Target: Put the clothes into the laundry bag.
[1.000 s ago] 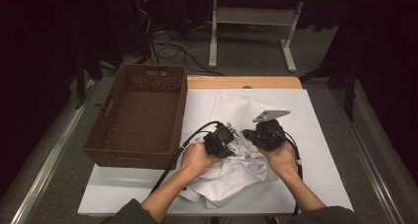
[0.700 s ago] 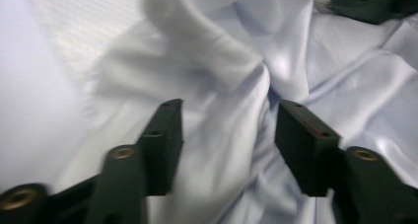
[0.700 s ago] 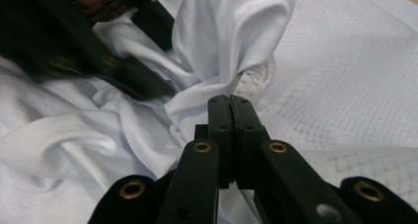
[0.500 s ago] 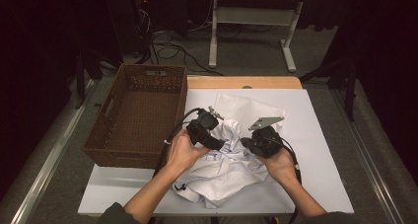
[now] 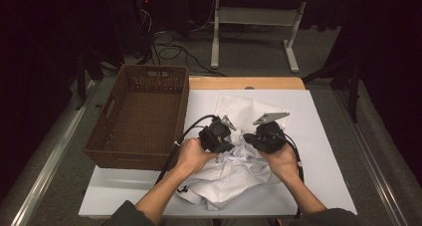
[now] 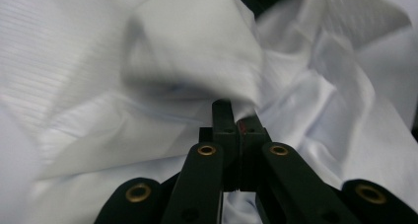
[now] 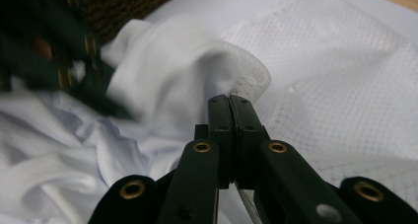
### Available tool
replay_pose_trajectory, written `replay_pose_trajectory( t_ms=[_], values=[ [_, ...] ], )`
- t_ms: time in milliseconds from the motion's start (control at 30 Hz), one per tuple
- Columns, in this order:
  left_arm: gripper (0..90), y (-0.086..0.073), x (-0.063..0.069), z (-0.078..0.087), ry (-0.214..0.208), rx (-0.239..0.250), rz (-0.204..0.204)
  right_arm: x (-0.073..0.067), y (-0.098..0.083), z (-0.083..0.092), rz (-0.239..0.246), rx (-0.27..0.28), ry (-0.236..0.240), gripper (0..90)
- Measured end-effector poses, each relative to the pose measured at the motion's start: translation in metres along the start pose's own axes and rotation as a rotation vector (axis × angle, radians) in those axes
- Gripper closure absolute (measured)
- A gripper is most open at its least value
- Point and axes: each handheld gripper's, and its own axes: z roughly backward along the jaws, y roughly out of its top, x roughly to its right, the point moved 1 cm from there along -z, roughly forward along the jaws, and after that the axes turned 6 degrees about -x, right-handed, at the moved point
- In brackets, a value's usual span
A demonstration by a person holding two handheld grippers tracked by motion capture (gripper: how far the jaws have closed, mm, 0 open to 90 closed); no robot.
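Observation:
A crumpled white garment (image 5: 224, 178) lies at the front middle of the table, and part of it runs into a white mesh bag (image 5: 239, 109) behind it. My left gripper (image 5: 229, 136) has just been closing. Its jaws stand together with a fold of the white garment (image 6: 197, 61) pinched at the tips (image 6: 235, 116). Close to its right, my right gripper (image 5: 247, 137) points left. It is shut (image 7: 230, 103) on the hemmed rim of the mesh bag (image 7: 345, 86), where the garment (image 7: 162, 66) bulges out.
A brown wicker basket (image 5: 144, 111) stands empty on the table's left side, its corner (image 7: 123, 2) just beyond the cloth. The white tabletop (image 5: 323, 151) is bare to the right of the hands. Cables trail from both grippers toward the front edge.
The left gripper pulled off to the left, then came back beside the right gripper and bit into the cloth again. The right gripper has kept its place and its grip.

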Motion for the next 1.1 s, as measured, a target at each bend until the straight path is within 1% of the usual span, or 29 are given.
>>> replay_pose_trajectory(
  t_ms=[33,67,100,133,167,200,233,267,333,367,400,433,467,500,533,567,600,633,667,733,767,800,867,900,933,1000,1033,1067,1100],
  values=[
    [89.9,0.0,0.0,0.0,0.0,0.0,0.0,-0.003,0.002,0.001,0.004,0.008,0.0,90.0],
    [89.9,-0.001,0.003,-0.007,0.009,-0.032,-0.016,-0.005,0.004,0.003,0.008,0.016,0.002,90.0],
    [89.9,-0.002,0.005,-0.014,0.017,-0.051,-0.022,-0.005,0.004,0.003,0.008,0.016,0.002,90.0],
    [89.9,-0.002,0.005,-0.021,0.011,-0.058,-0.009,-0.008,0.005,0.005,0.015,0.028,0.005,90.0],
    [89.9,-0.002,0.003,-0.028,0.01,-0.049,0.023,-0.009,0.006,0.006,0.029,0.039,0.007,90.0],
    [89.9,0.001,-0.005,-0.037,0.021,-0.047,0.064,-0.012,0.005,0.008,0.031,0.044,0.013,90.0],
    [89.8,0.001,-0.005,-0.037,0.021,-0.047,0.064,-0.012,0.005,0.008,0.031,0.044,0.013,90.0],
    [89.8,0.003,-0.011,-0.041,0.035,-0.039,0.092,-0.013,0.003,0.009,0.048,0.043,0.016,90.0],
    [89.6,0.006,-0.02,-0.048,0.071,-0.022,0.151,-0.015,-0.001,0.009,0.048,0.033,0.022,90.0],
    [89.5,0.007,-0.023,-0.05,0.076,-0.012,0.166,-0.017,-0.004,0.007,0.049,0.024,0.023,90.0],
    [88.9,0.009,-0.023,-0.051,0.083,-0.005,0.171,-0.018,-0.009,0.003,0.056,-0.004,0.018,90.0],
    [88.9,0.01,-0.022,-0.051,0.088,-0.004,0.16,-0.018,-0.009,0.003,0.056,-0.004,0.018,90.0],
    [81.0,0.009,-0.019,-0.049,0.089,0.001,0.142,-0.018,-0.013,0.0,0.044,-0.013,0.022,90.0],
    [81.0,0.009,-0.016,-0.045,0.081,0.003,0.125,-0.018,-0.013,0.0,0.044,-0.013,0.022,90.0],
    [72.5,0.008,-0.012,-0.039,0.083,0.001,0.122,-0.017,-0.014,0.0,0.044,-0.019,0.018,90.0],
    [56.5,0.007,-0.01,-0.031,0.09,-0.001,0.113,-0.016,-0.016,0.0,0.05,-0.019,0.014,90.0],
    [51.2,0.005,-0.007,-0.023,0.108,0.002,0.105,-0.015,-0.017,0.0,0.044,-0.026,0.01,90.0],
    [51.2,0.004,-0.004,-0.013,0.131,0.005,0.093,-0.015,-0.017,0.0,0.044,-0.026,0.01,90.0],
    [45.9,0.002,-0.003,-0.004,0.15,0.013,0.09,-0.012,-0.018,0.0,0.039,-0.031,0.008,90.0],
    [44.3,0.0,-0.004,0.01,0.169,0.029,0.098,-0.011,-0.018,-0.001,0.036,-0.026,0.01,90.0],
    [43.5,0.0,-0.006,0.013,0.176,0.034,0.113,-0.011,-0.018,-0.001,0.033,-0.027,0.011,90.0],
    [42.9,0.002,-0.009,0.014,0.176,0.037,0.13,-0.012,-0.018,-0.001,0.033,-0.03,0.012,90.0],
    [42.8,0.006,-0.013,0.01,0.17,0.045,0.148,-0.012,-0.017,-0.003,0.04,-0.037,0.017,90.0],
    [42.8,0.008,-0.015,0.007,0.153,0.047,0.159,-0.013,-0.018,-0.004,0.042,-0.039,0.015,90.0],
    [42.8,0.016,-0.021,-0.003,0.121,0.056,0.185,-0.013,-0.018,-0.004,0.046,-0.038,0.018,90.0],
    [45.5,0.018,-0.023,-0.007,0.116,0.062,0.193,-0.011,-0.02,-0.004,0.037,-0.04,0.021,90.0],
    [52.7,0.021,-0.025,-0.014,0.085,0.078,0.183,-0.009,-0.02,-0.004,0.04,-0.046,0.016,90.0],
    [62.9,0.021,-0.025,-0.014,0.085,0.078,0.183,-0.007,-0.021,-0.004,0.031,-0.043,0.018,90.0],
    [70.1,0.02,-0.024,-0.017,0.063,0.069,0.158,-0.006,-0.021,-0.004,0.015,-0.042,0.018,90.0]
  ],
)
